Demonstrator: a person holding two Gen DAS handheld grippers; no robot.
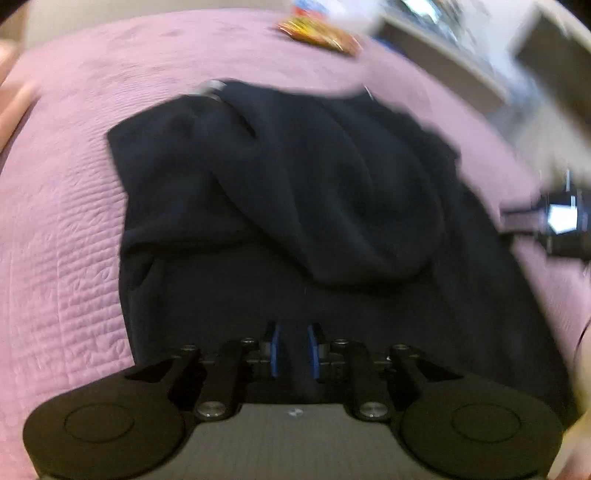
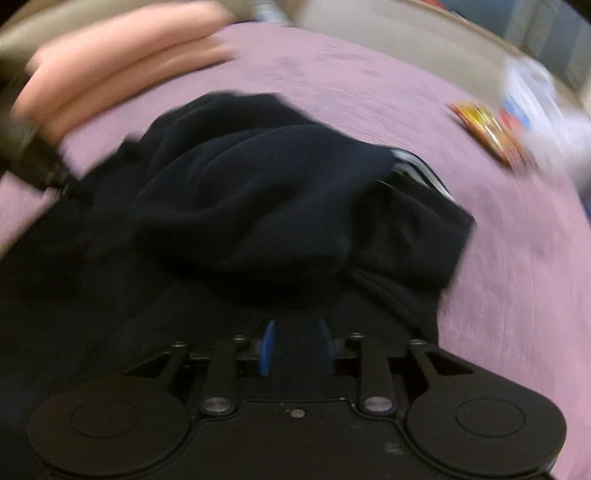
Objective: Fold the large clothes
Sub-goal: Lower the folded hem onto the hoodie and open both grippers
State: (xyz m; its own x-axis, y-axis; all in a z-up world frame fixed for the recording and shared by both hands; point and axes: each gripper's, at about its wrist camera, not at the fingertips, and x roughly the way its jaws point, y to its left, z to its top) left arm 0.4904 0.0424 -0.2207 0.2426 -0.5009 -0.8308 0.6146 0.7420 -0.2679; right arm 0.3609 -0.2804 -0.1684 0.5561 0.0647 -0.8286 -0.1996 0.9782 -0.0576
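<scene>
A dark navy hooded garment (image 1: pixel 280 177) lies bunched on a pink quilted bedspread (image 1: pixel 66 206), its hood (image 1: pixel 343 206) folded over the body. My left gripper (image 1: pixel 294 334) hangs just above the garment's near part; its blue pads stand slightly apart with nothing pressed between them. In the right wrist view the same garment (image 2: pixel 258 199) fills the middle. My right gripper (image 2: pixel 295 330) is over its near edge, open, with a wider gap between its blue pads. The right gripper's body (image 1: pixel 561 221) shows at the right edge of the left wrist view. Both views are blurred.
A person's hand (image 2: pixel 122 70) holding the left gripper shows at the top left of the right wrist view. A red and yellow packet (image 1: pixel 321 35) (image 2: pixel 487 129) lies on the bedspread (image 2: pixel 517 295) beyond the garment. Pale furniture (image 1: pixel 461 55) stands past the bed's far right side.
</scene>
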